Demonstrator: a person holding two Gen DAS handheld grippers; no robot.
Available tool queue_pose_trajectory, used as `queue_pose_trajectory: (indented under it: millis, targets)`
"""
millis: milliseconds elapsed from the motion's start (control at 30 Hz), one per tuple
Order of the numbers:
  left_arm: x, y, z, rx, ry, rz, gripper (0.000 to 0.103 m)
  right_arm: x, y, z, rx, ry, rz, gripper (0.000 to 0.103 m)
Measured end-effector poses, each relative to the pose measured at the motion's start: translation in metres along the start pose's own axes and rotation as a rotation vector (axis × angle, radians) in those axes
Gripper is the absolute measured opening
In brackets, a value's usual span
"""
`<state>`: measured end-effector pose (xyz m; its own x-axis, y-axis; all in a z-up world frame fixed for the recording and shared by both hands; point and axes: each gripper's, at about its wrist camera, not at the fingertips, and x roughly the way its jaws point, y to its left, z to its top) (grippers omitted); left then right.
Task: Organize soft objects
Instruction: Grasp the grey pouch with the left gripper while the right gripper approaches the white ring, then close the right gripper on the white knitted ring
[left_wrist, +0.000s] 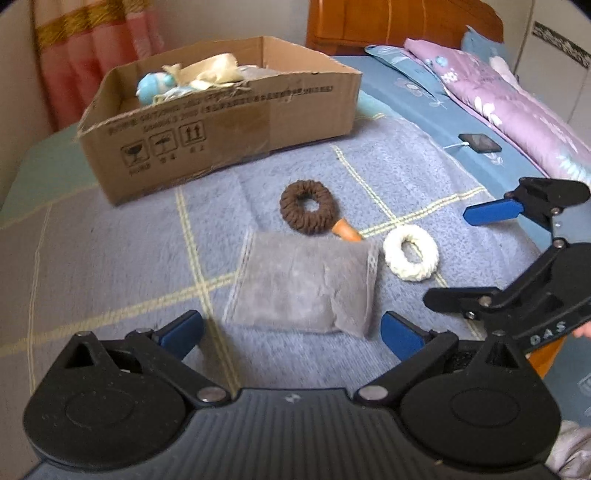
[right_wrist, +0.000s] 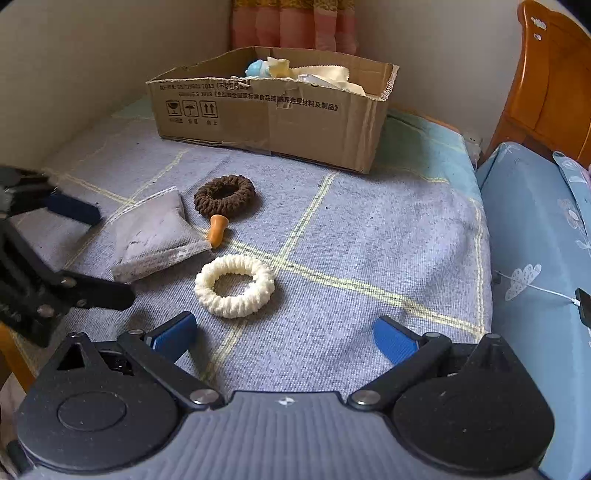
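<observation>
Basically, the grey pillow pouch lies flat on the bed, dead ahead of the left gripper, jaws spread and empty, wider than the pouch's near edge. Right gripper, also spread, faces the white ring, ahead-left.

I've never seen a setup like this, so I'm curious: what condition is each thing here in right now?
Left gripper: open, empty.
Right gripper: open, empty.
Brown cardboard box: open-topped, already holding cloth items.
Grey plush pillow: lying flat on the blanket.
Brown knitted ring: flat, outside the box.
White knitted ring: flat, outside the box.
</observation>
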<state>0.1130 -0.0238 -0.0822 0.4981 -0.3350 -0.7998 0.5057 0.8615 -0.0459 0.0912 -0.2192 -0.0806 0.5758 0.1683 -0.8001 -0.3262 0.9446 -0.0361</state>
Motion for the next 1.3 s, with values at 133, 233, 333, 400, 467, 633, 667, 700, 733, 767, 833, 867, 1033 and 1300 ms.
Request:
queue_pose_trajectory:
  millis: [133,233,333,400,467,633,667,700,733,767,833,867,1033,1300]
  targets:
    - [0.007,-0.003,0.007,0.050,-0.008,0.001,0.100,-0.001,-0.001,-0.001,-0.006,-0.006,0.006,0.103]
    - [0.012,-0.004,0.011,0.069,-0.020,-0.007,0.100,-0.001,-0.001,-0.002,-0.009,-0.007,0.009,0.103]
    - [0.014,-0.004,0.016,0.072,-0.022,-0.003,0.097,-0.001,-0.002,-0.002,-0.009,-0.012,0.009,0.103]
    - [0.014,-0.006,0.017,0.070,-0.029,-0.007,0.087,-0.002,-0.001,-0.003,-0.008,-0.013,0.009,0.103]
    - [0.011,-0.009,0.018,0.078,-0.036,-0.012,0.079,-0.002,-0.001,-0.003,-0.007,-0.014,0.008,0.103]
    - [0.007,-0.009,0.019,0.051,-0.040,-0.001,0.060,-0.002,0.000,-0.003,-0.004,-0.018,0.005,0.103]
    - [0.005,-0.007,0.019,0.036,-0.041,-0.003,0.058,-0.002,0.000,-0.003,-0.003,-0.016,0.004,0.103]
    - [0.002,-0.005,0.019,0.017,-0.045,-0.006,0.055,-0.002,0.000,-0.003,-0.002,-0.015,0.004,0.103]
    - [0.000,-0.003,0.018,0.003,-0.048,-0.003,0.052,-0.002,0.000,-0.002,-0.002,-0.013,0.003,0.103]
    - [-0.003,-0.002,0.017,-0.010,-0.051,0.007,0.051,-0.001,0.000,-0.002,0.000,-0.010,0.000,0.103]
    - [-0.008,0.002,0.015,-0.026,-0.059,0.032,0.049,-0.001,0.000,-0.002,0.003,-0.009,-0.003,0.103]
    - [-0.011,0.005,0.014,-0.034,-0.060,0.043,0.049,-0.001,0.000,-0.002,0.005,-0.008,-0.005,0.103]
    - [-0.015,0.015,0.010,-0.059,-0.060,0.082,0.049,-0.004,0.007,0.001,-0.011,-0.004,-0.024,0.103]
    - [-0.013,0.016,0.006,-0.072,-0.056,0.082,0.050,0.000,0.023,0.009,-0.069,-0.027,0.025,0.087]
